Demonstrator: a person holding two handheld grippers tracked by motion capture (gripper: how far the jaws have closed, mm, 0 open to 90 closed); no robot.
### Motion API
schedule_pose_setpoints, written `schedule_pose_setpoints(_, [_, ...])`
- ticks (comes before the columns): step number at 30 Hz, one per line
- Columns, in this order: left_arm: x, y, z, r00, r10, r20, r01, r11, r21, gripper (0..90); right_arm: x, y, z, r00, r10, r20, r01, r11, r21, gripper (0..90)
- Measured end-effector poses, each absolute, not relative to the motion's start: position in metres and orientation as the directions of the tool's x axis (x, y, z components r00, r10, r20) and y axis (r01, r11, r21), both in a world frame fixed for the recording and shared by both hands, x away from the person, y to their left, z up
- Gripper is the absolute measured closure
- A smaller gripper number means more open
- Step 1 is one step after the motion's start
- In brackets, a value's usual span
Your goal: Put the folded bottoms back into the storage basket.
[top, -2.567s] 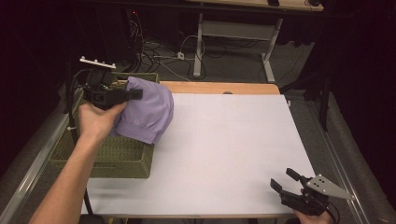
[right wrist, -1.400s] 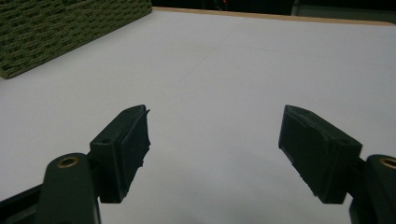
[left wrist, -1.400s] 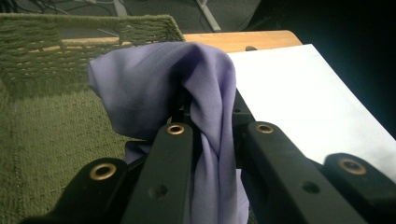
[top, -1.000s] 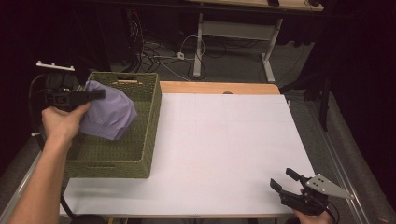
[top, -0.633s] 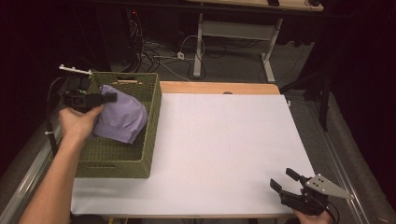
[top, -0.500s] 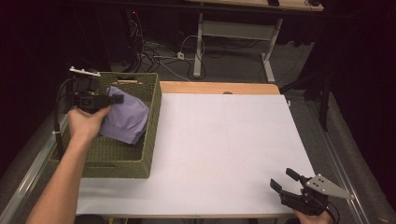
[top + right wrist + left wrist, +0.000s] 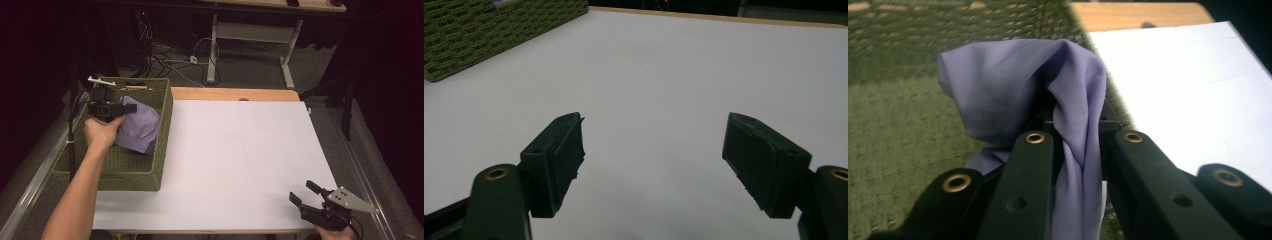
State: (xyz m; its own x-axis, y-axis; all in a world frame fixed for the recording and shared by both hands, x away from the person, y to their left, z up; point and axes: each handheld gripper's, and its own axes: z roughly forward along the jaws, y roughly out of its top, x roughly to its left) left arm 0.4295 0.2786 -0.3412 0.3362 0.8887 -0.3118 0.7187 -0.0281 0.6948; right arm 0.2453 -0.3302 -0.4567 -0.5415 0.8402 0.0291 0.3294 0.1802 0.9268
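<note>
Holding a bunched fold of the lilac cloth (image 7: 1013, 85), the left gripper (image 7: 129, 107) has its jaws closed on the fabric above the woven green basket (image 7: 135, 172). Cloth looks light, soft and limp; likely drapes and slips, so a pinch on a gathered fold is best. Right gripper (image 7: 654, 155) rests wide open and unloaded on the white table (image 7: 240, 150).

Cloth (image 7: 139, 131) lilac/purple, plain. Basket (image 7: 131, 170) olive green w/ woven weave pattern. Table sheet (image 7: 240, 160) plain white; wood edge (image 7: 230, 94) light tan. Both grippers black: left gripper (image 7: 131, 107), right gripper (image 7: 303, 194) w/ grey plate, brass rivets.
</note>
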Motion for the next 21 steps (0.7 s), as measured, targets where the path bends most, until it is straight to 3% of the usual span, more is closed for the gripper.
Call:
schedule_pose_setpoints(6, [0.437,0.29,-0.355,0.287,0.903,-0.319,0.742,0.002,0.671,79.4,0.245,-0.331,-0.457,-0.538,0.842,0.03,0.328,0.176,0.928,25.0])
schedule_pose_setpoints(15, [0.442,0.303,-0.368,0.223,0.947,-0.231,0.763,-0.022,0.646,74.2,0.245,-0.33,-0.457,-0.539,0.842,0.03,0.33,0.178,0.927,25.0])
schedule_pose_setpoints(21, [0.447,0.312,-0.378,0.172,0.965,-0.197,0.789,-0.015,0.614,63.6,0.245,-0.33,-0.457,-0.538,0.842,0.033,0.332,0.176,0.927,24.9])
